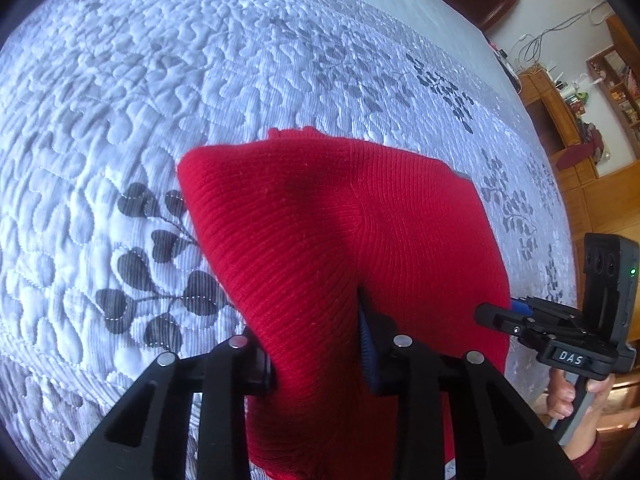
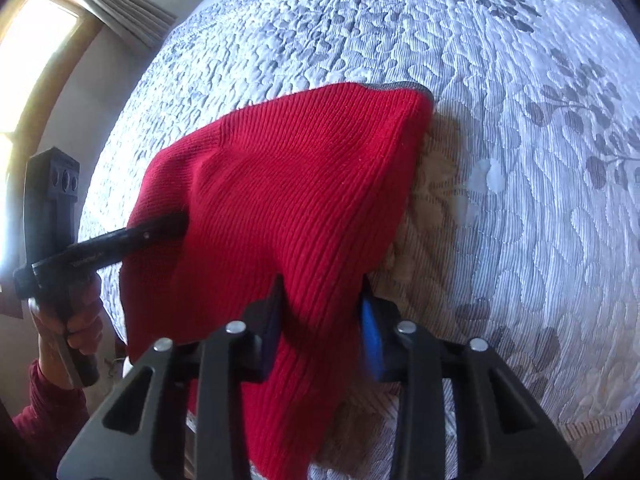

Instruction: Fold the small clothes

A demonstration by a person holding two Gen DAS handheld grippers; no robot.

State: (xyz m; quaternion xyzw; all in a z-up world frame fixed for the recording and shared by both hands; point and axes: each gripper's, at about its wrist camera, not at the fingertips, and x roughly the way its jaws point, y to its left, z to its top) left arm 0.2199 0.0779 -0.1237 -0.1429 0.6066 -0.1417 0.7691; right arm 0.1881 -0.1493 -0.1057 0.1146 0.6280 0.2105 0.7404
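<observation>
step in hand: lift-and-carry phase of a fold. red knit garment [image 1: 340, 240] is pinched at its near edge by both grippers and hangs raised off the quilted bedspread [image 1: 120, 100]; its far end droops toward the bed, and whether it touches there cannot be told

left gripper [image 1: 320, 344]: fingers pinching a bunched fold of the red knit, cloth filling the gap between the pads. right gripper [image 2: 324, 320]: same, fingers closed onto a gathered ridge of knit, blue pad [image 2: 372, 340] showing on one side. each gripper shows in the other's view at the side, held by a hand [image 2: 80, 328] in a dark red sleeve

judgement: both corners secured, fold not yet laid. next move calls for carrying the held edge forward over the far part, keeping the two grips level and apart so the edge stays taut, then lowering before release

edges: grey trim [image 2: 404, 87] marks the far hem in the right wrist view; a seam runs down the middle in the left wrist view

room: bedspread open ahead and to both sides; wooden shelving [image 1: 580, 120] well apart, beyond the bed edge; window [image 2: 36, 48] off to the other side, no obstruction near the cloth
</observation>
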